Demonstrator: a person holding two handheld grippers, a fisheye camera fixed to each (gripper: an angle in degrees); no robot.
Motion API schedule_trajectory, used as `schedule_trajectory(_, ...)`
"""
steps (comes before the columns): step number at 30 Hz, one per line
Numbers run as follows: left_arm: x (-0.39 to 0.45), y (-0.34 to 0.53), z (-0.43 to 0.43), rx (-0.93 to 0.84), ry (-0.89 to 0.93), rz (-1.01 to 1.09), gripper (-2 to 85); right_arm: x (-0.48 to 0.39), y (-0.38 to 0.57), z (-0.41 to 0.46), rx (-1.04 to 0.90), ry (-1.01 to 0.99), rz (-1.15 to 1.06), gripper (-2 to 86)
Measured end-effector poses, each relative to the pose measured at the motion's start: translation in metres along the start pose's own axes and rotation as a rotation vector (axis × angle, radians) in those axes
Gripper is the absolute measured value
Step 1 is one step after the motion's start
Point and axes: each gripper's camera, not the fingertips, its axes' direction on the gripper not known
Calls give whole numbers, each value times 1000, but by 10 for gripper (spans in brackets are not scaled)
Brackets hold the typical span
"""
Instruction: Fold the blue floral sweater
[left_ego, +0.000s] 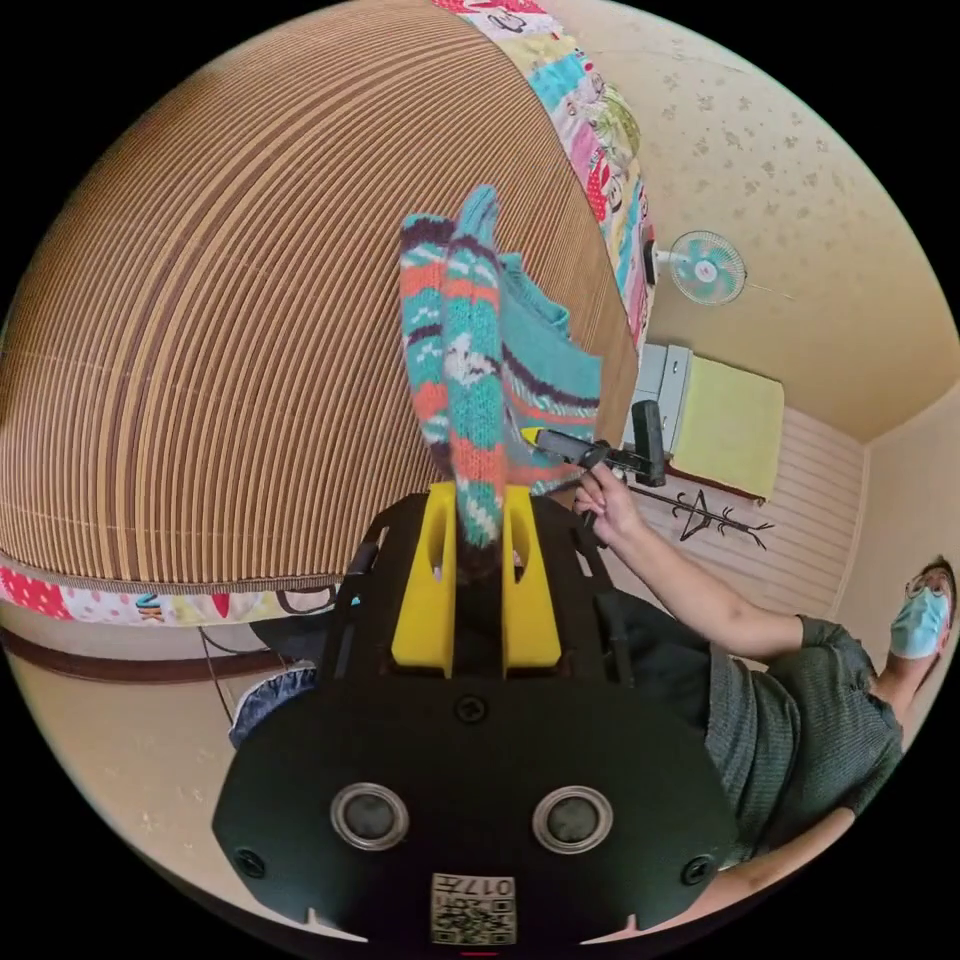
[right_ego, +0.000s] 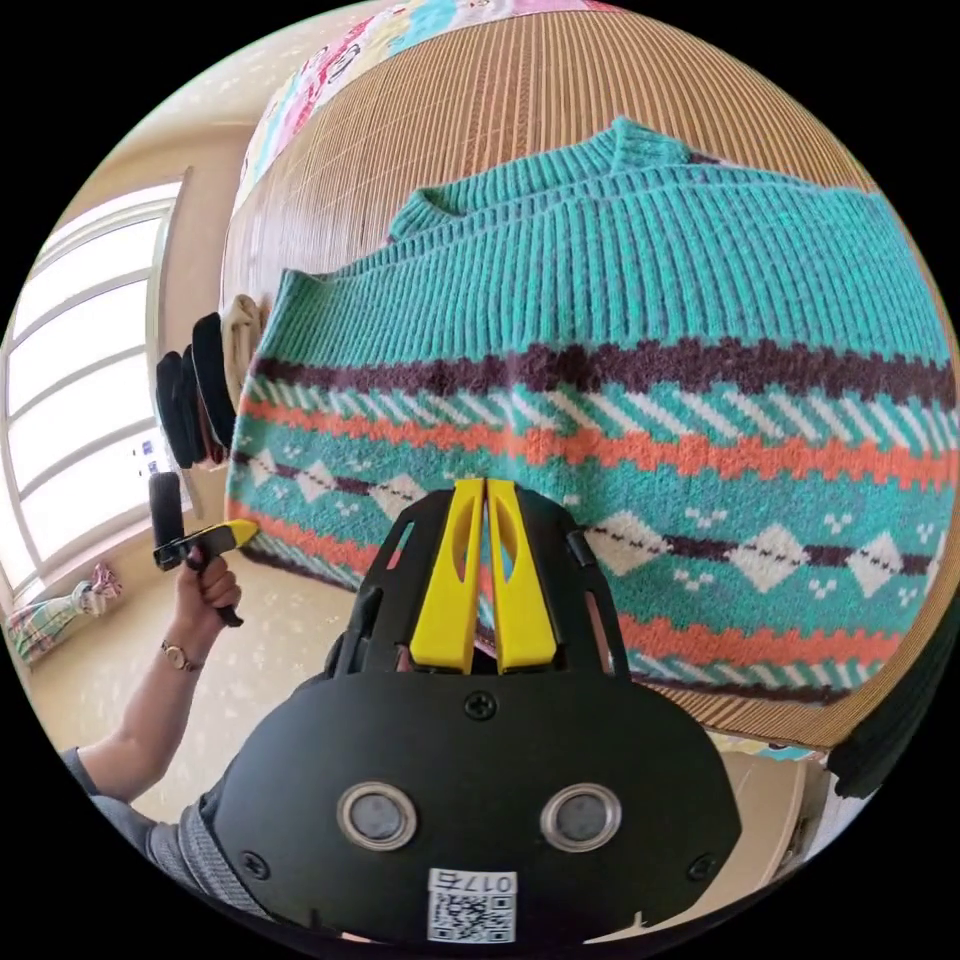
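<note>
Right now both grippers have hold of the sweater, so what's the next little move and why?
Probably carry the held edge across toward the collar. The left gripper and right gripper are each clamped on the sweater, which lies spread on the ribbed mat, its patterned hem lifted, so a fold looks ready to complete.

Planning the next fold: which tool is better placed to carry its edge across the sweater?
Probably the left tool: it grips a bunched sweater edge. The right tool pinches the hem.

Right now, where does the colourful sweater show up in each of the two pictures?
Left gripper view: the sweater hangs bunched in the middle, rising from the left tool.
Right gripper view: it spreads wide across the centre and right, above the right tool.
Shared landmark: the brown striped mat beneath it.
</note>
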Motion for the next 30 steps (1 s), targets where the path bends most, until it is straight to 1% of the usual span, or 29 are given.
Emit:
schedule_trajectory(3, 52, 7, -13, 66, -89, 106, 66, -10, -8, 28, 12, -82, 42, 7)
schedule_trajectory(5, 90, 6, -11, 80, -163, 195, 66, -32, -12, 49, -30, -129, -40, 6)
schedule_trajectory(6, 117, 4, -1, 65, -210, 259, 66, -37, -14, 53, -56, -143, -68, 6)
schedule_trajectory(8, 156, 0, 25, 6, -277, 359, 66, -40, -19, 54, -160, -246, -162, 8)
schedule_trajectory(9, 183, 0, 48, -41, -324, 435, 66, -36, -18, 49, -168, -280, -183, 8)
schedule_trajectory(12, 237, 11, 115, -143, -385, 613, 66, 5, -7, 8, -120, -340, -230, 14)
schedule_trajectory(14, 255, 19, 158, -189, -391, 671, 66, 61, 11, -35, -57, -354, -233, 24)
schedule_trajectory(15, 262, 24, 187, -216, -379, 689, 68, 78, 16, -46, -38, -353, -225, 26)
schedule_trajectory(17, 266, 29, 228, -270, -347, 698, 74, 148, 42, -85, 45, -353, -144, 35)
schedule_trajectory(18, 265, 32, 254, -324, -289, 695, 83, 166, 50, -93, 66, -355, -111, 38)
schedule_trajectory(19, 264, 36, 278, -406, -172, 695, 79, 201, 65, -109, 109, -368, -44, 45)
schedule_trajectory(20, 263, 39, 289, -456, -107, 693, 77, 232, 80, -121, 150, -385, 20, 56)
schedule_trajectory(21, 261, 44, 308, -547, -7, 676, 61, 246, 87, -126, 168, -389, 53, 62)
schedule_trajectory(22, 258, 52, 319, -608, 46, 660, 56, 270, 100, -135, 207, -401, 105, 77)
schedule_trajectory(23, 258, 55, 321, -618, 55, 658, 59, 290, 110, -141, 242, -425, 146, 96)
schedule_trajectory(26, 251, 64, 295, -532, -16, 655, 69, 318, 120, -148, 315, -509, 180, 146)
schedule_trajectory(28, 232, 56, 245, -347, -115, 561, 93, 322, 113, -147, 339, -557, 161, 178)
schedule_trajectory(29, 224, 52, 230, -291, -140, 519, 101, 322, 104, -144, 336, -580, 140, 201)
schedule_trajectory(30, 205, 44, 201, -186, -179, 422, 123, 321, 97, -143, 331, -586, 129, 212)
